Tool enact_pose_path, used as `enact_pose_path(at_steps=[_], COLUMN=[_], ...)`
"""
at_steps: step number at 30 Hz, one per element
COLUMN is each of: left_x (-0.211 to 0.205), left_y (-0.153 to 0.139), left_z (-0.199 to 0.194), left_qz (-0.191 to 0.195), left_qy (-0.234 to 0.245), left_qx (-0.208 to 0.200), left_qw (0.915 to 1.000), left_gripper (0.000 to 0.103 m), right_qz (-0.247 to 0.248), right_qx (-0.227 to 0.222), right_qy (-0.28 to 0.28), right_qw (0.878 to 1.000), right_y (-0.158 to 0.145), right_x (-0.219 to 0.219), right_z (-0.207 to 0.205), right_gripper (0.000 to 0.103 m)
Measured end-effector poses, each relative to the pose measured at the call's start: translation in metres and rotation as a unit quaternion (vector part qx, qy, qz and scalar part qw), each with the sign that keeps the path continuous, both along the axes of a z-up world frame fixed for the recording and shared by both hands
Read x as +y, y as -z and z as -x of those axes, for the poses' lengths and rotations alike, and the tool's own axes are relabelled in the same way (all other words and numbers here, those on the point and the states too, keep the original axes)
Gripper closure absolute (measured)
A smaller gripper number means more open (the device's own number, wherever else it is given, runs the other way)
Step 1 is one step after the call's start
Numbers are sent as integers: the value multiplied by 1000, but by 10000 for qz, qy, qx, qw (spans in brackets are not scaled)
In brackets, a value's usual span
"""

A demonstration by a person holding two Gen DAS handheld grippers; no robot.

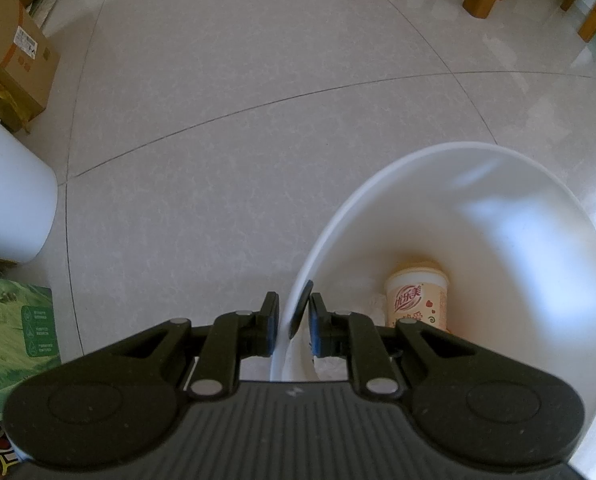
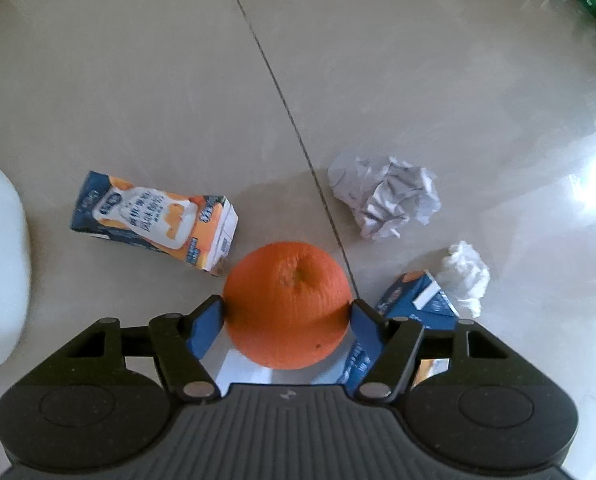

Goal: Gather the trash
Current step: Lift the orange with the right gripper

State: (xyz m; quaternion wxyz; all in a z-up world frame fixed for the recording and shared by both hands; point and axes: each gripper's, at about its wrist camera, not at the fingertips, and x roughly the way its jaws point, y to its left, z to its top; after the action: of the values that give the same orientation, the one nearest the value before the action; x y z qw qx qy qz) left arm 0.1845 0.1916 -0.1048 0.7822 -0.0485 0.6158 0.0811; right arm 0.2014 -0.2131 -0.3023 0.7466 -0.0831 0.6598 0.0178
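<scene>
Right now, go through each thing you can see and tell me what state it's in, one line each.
Left gripper: shut on the white bin's rim.
White bin: held at the rim, partly filled.
Milk tea cup: inside the bin.
Right gripper: pads against the orange.
Orange: between the pads.
Drink carton: lying flat on the floor.
Crumpled paper: on the floor.
White tissue: wadded, on the floor.

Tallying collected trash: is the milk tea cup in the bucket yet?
In. The milk tea cup stands at the bottom inside the white bucket.
</scene>
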Motion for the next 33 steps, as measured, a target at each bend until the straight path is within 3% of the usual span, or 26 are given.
enact_pose_path(at_steps=[6, 9, 11, 13, 16, 18, 19, 24, 31, 33], left_x=[-2, -3, -3, -2, -1, 0, 0, -1, 0, 0], left_y=[-1, -1, -1, -1, 0, 0, 0, -1, -1, -1], left_z=[0, 2, 1, 1, 1, 0, 0, 0, 0, 0], left_qz=[-18, -48, -49, -27, 6, 0, -9, -9, -15, -17], left_qy=[-7, 24, 1, -11, -21, -27, -25, -35, -30, -33], left_qx=[-10, -23, -14, -13, -15, -9, -7, -1, -1, 2], left_qw=[10000, 10000, 10000, 10000, 10000, 10000, 10000, 10000, 10000, 10000], left_gripper=[89, 89, 89, 89, 89, 89, 89, 89, 89, 89], right_qz=[-15, 85, 3, 29, -32, -28, -41, 26, 576, 675], right_qx=[68, -1, 46, 60, 33, -36, -64, 120, 430, 456], right_qy=[-73, -344, -196, -152, -142, -180, -205, -428, -1001, -1005], right_qw=[9999, 9994, 9998, 9999, 9999, 9998, 9998, 9990, 9924, 9916], right_y=[-39, -52, -55, -56, -58, -58, -55, -29, 14, 20], right_x=[3, 6, 2, -1, -4, -1, 0, 14, 24, 20], right_z=[3, 7, 6, 6, 8, 13, 15, 27, 47, 49], right_gripper=[37, 55, 55, 52, 31, 9, 6, 5, 5, 9])
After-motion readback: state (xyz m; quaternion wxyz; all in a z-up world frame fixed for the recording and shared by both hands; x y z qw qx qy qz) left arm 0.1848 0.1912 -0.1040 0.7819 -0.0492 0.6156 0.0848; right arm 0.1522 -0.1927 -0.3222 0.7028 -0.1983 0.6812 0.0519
